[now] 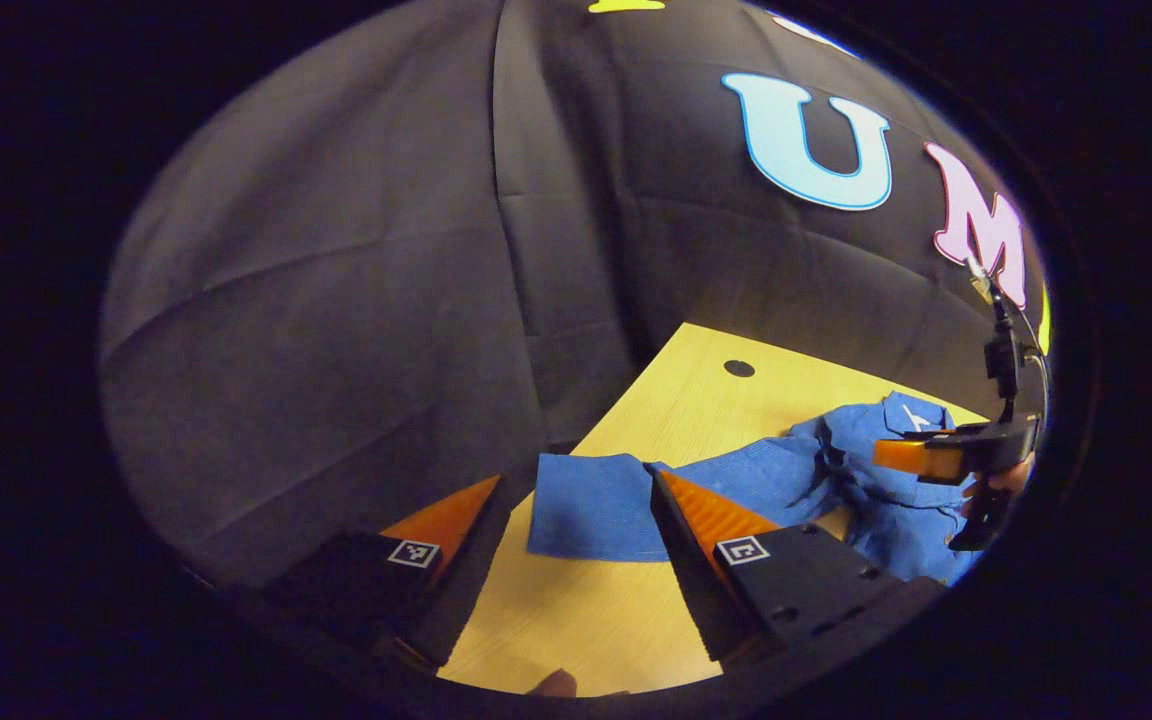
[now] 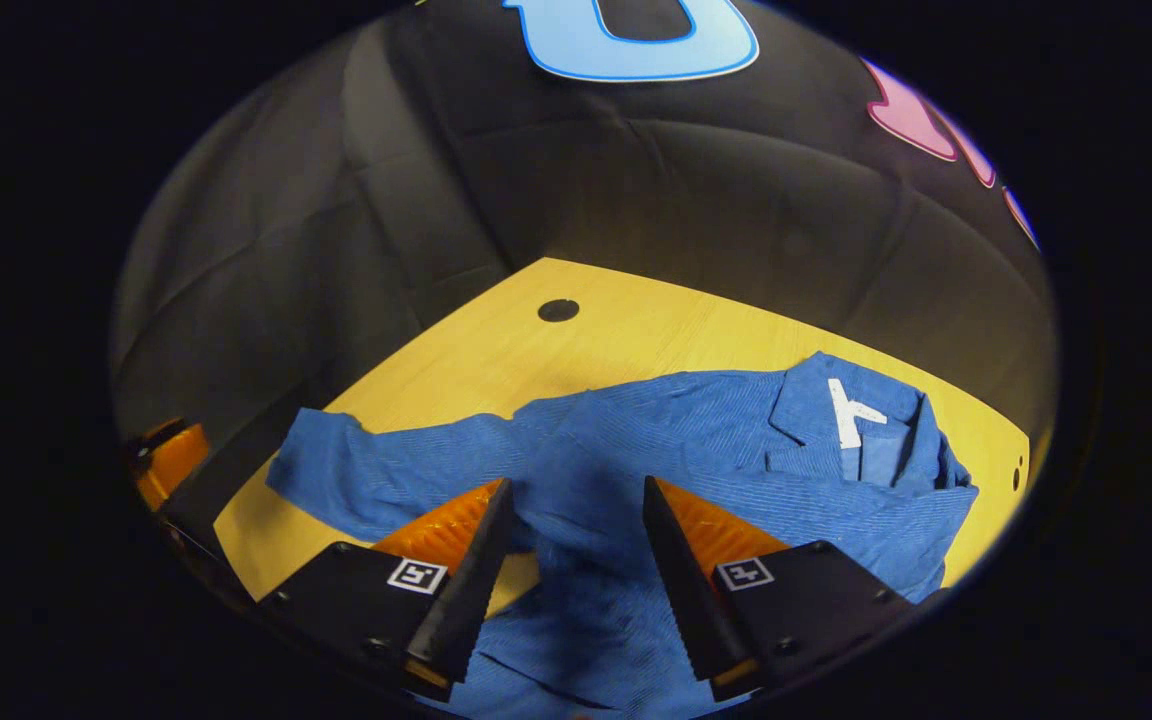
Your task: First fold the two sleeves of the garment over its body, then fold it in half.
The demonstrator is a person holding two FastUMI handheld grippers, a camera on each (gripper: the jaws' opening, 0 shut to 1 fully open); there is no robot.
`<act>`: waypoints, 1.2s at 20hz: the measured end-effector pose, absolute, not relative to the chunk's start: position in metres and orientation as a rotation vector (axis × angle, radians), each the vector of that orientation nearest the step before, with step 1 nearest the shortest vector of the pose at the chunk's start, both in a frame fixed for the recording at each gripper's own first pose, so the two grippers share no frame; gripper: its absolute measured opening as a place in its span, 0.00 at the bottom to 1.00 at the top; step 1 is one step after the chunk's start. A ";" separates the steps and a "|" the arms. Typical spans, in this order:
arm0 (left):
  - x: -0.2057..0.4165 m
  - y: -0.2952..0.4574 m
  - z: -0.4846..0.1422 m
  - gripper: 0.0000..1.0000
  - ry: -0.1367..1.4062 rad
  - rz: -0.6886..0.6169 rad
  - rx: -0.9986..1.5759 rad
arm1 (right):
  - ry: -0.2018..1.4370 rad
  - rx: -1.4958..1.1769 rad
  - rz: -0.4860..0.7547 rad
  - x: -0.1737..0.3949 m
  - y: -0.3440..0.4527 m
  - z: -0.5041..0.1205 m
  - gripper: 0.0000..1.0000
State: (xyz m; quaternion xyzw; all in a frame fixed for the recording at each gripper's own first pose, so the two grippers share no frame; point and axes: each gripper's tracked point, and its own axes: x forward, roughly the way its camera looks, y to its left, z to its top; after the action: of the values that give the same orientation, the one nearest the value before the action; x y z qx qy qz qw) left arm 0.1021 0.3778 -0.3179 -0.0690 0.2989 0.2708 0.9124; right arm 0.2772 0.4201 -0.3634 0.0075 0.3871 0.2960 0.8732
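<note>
A blue shirt (image 2: 656, 430) lies on the yellow wooden table (image 2: 496, 360), its collar (image 2: 866, 430) with a white label toward the right. One sleeve (image 2: 356, 480) stretches out to the left. My right gripper (image 2: 578, 481) hangs open over the shirt's body, with a ridge of blue cloth between its fingers and no pinch visible. In the left gripper view, the flat cuff end of the sleeve (image 1: 586, 505) lies just ahead of my open left gripper (image 1: 576, 475). The right gripper (image 1: 891, 455), held by a hand, hovers over the rumpled shirt (image 1: 876, 490) at the far right.
The table (image 1: 696, 400) has a small dark hole (image 1: 739, 368) near its back edge, also visible as the hole (image 2: 558, 310) in the right gripper view. Black cloth walls close in behind and to the left. The left gripper (image 2: 166, 460) sits at the table's left corner.
</note>
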 end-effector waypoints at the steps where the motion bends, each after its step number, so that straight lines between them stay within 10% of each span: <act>1: 0.110 0.381 -0.327 0.83 0.636 0.558 -0.157 | 0.787 0.019 0.620 0.273 0.415 -0.352 0.80; 17: 0.134 0.411 -0.452 0.85 0.848 0.574 -0.229 | 0.716 0.190 0.525 0.214 0.299 -0.265 0.81; 20: 0.143 0.404 -0.460 0.62 0.871 0.491 -0.224 | 0.704 0.171 0.505 0.213 0.284 -0.257 0.82; 22: 0.147 0.405 -0.454 0.14 0.809 0.465 -0.245 | 0.711 0.153 0.487 0.208 0.270 -0.254 0.82; 24: 0.150 0.406 -0.453 0.05 0.804 0.460 -0.279 | 0.711 0.152 0.471 0.205 0.260 -0.250 0.81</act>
State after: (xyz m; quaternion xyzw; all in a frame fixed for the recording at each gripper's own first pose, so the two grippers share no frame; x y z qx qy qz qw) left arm 0.1501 0.4060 -0.4532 -0.1343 0.3866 0.2211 0.8852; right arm 0.2053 0.2600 -0.2502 0.0739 0.3443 0.2280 0.9077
